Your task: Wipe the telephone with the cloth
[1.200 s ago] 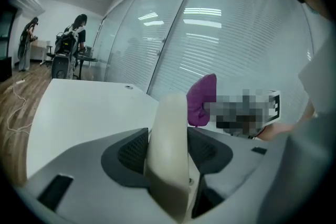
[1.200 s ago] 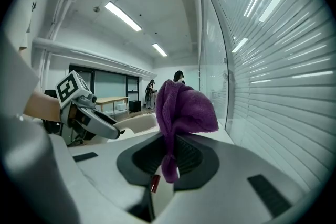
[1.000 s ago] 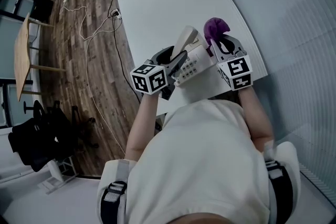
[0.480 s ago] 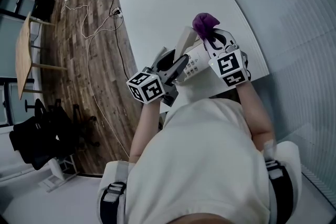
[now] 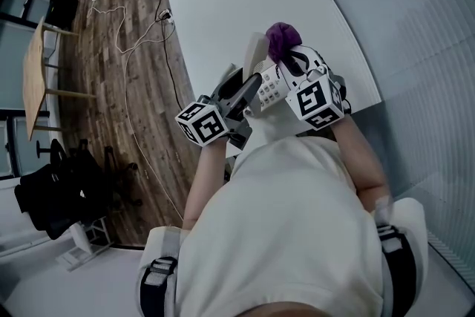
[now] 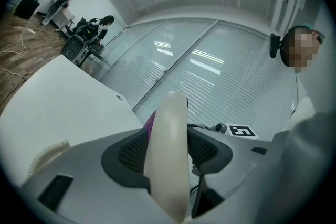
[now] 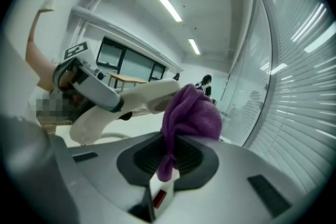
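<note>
The cream telephone handset (image 5: 256, 54) is lifted off the phone base (image 5: 271, 87) and clamped between the jaws of my left gripper (image 5: 247, 85). In the left gripper view the handset (image 6: 168, 155) fills the gap of that gripper (image 6: 168, 150), with a sliver of purple cloth (image 6: 150, 123) behind it. My right gripper (image 5: 289, 59) is shut on the bunched purple cloth (image 5: 280, 35), which touches the handset's upper end. Seen from the right gripper (image 7: 170, 157), the cloth (image 7: 191, 113) presses on the handset (image 7: 142, 98), which the left gripper (image 7: 86, 84) holds.
The phone stands near the front edge of a white desk (image 5: 223, 4). A coiled cord (image 6: 50, 149) lies at the desk's left. A wall of glass with blinds (image 5: 401, 26) runs along the right. Wooden floor with cables (image 5: 126, 48) lies left of the desk.
My right gripper has carried the cloth leftward onto the handset's upper end. The left gripper and handset shifted slightly left and toward me.
</note>
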`<state>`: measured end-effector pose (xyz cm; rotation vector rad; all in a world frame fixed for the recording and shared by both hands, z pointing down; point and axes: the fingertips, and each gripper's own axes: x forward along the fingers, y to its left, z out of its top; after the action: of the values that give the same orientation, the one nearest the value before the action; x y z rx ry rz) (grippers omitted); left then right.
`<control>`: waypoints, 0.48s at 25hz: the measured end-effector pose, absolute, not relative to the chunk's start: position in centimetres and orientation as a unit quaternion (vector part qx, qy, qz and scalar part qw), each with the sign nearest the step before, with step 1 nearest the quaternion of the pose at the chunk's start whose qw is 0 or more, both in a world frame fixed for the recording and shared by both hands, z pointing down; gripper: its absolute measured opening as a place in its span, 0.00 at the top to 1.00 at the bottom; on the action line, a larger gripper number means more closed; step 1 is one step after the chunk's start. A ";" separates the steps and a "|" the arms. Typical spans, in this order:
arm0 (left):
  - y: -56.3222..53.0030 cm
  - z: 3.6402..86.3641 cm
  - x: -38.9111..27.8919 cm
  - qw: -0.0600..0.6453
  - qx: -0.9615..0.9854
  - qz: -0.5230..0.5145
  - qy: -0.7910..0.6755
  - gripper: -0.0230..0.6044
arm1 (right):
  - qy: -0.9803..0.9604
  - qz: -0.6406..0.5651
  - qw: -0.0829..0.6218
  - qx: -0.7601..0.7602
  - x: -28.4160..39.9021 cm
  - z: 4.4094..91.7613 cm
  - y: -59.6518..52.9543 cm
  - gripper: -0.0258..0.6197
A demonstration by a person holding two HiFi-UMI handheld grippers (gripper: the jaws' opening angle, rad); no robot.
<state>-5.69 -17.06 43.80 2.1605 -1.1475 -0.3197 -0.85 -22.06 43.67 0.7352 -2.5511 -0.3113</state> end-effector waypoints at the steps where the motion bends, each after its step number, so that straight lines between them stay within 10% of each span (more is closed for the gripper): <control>1: -17.2 43.7 -5.8 0.331 0.825 -0.128 -0.440 0.58 | -0.928 -0.120 0.235 0.263 -0.9 43.7 -21.9 0.89; 12: -17.5 43.1 -6.1 0.323 0.822 -0.141 -0.447 0.58 | -0.925 -0.169 0.252 0.231 -2.0 44.4 -19.9 0.89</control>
<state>-6.10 -17.45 43.15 2.1578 -1.1741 -0.3702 -2.02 -19.90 44.43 0.6277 -2.5152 -0.4596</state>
